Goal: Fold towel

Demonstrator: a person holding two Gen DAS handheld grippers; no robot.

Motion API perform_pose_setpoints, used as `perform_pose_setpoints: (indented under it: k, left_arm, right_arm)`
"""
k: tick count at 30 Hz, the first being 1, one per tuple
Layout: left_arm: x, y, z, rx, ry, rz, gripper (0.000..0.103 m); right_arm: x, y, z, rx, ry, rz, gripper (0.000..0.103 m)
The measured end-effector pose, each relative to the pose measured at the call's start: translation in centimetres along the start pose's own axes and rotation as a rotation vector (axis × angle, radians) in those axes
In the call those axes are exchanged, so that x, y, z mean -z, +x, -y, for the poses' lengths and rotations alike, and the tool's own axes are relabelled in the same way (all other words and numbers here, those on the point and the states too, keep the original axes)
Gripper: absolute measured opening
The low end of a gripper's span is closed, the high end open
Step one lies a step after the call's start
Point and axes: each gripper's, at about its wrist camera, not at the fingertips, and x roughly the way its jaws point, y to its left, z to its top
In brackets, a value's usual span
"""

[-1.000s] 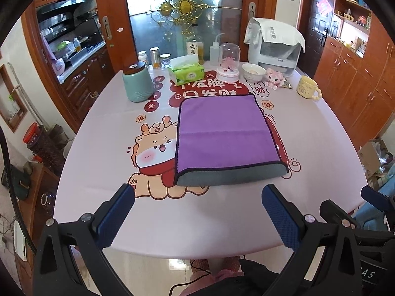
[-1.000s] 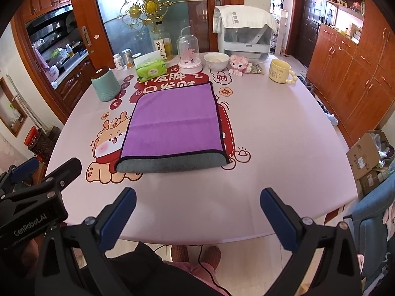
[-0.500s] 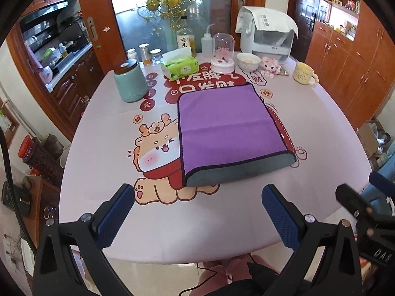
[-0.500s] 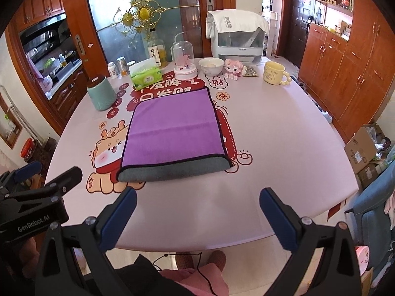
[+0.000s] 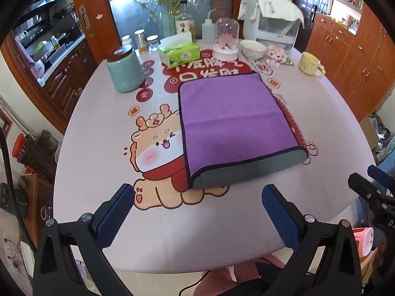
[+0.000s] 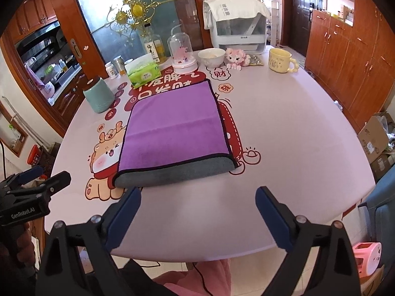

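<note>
Bare table (image 6: 284, 148) flanks the towel (image 6: 175, 128); jar (image 5: 124, 70), tissue box (image 5: 179, 54) and mug (image 6: 281, 60) stand along the far side (beyond the towel).

A round tabletop (image 6: 284, 133) under a pale pink cloth with cartoon prints fills the middle of the room. Behind it stands a frosted glass door (image 6: 138, 7) in a reddish wooden frame, bearing a gold ornament (image 6: 134, 9). Reddish-brown wooden cabinets (image 6: 345, 56) line the right wall, with lit shelves (image 5: 345, 2) above them. To the left an opening shows a kitchen counter (image 5: 54, 49) with dishes. Cardboard boxes (image 6: 377, 143) sit on the light tiled floor (image 6: 321, 266) beside a pink stool (image 6: 365, 254).
</note>
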Motion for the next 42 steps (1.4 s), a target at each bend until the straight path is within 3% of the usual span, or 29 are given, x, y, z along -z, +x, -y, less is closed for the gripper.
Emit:
perform_pose_setpoints:
  k: [8,23,42]
  left_arm:
    - [-1.1,4.1,0.2,-0.011,-0.01,-0.063,0.102]
    - [-3.4,11.4,0.0,0.008,0.04,-0.1,0.102]
    - [-2.8,17.3,-2.1,0.122,0.023,-0.171,0.1]
  right_arm:
    - [-1.5,4.4,1.3,-0.038,-0.089,-0.032,0.088]
    - [-3.4,12.6,4.0,-0.127,-0.267,-0.085,0.08]
    - [-3.5,19.0,5.9,-0.241,-0.391,-0.198,0.066]
